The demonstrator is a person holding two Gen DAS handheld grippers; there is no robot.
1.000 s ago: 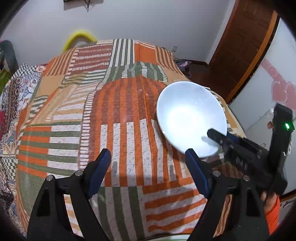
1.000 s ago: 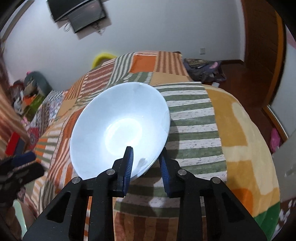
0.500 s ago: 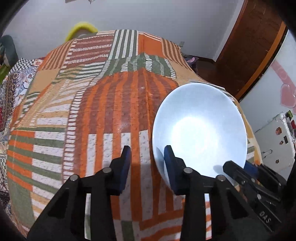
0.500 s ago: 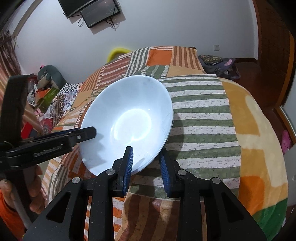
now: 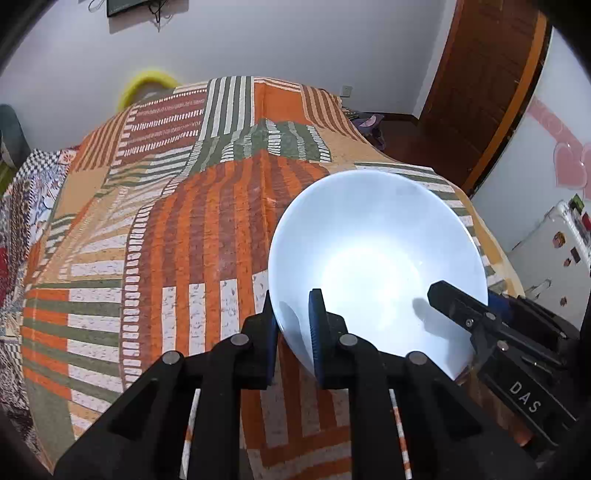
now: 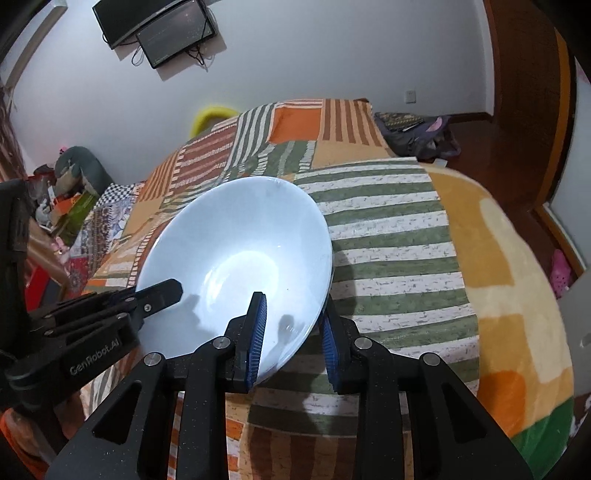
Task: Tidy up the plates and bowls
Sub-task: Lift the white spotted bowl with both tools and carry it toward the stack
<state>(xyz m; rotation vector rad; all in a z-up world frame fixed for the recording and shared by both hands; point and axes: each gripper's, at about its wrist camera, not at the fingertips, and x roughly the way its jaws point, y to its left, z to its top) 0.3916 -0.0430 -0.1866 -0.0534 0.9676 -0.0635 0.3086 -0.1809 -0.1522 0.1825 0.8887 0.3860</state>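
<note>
Over the bed: white bowl held up above the striped patchwork blanket, tilted
Left gripper: pinched on the bowl's near-left rim — one blue pad inside, one outside
Right gripper: clamped on the bowl's near-right rim, same deal
Behind the bowl: wall-mounted screen on the far wall — wooden door off to the bowl's right
</note>
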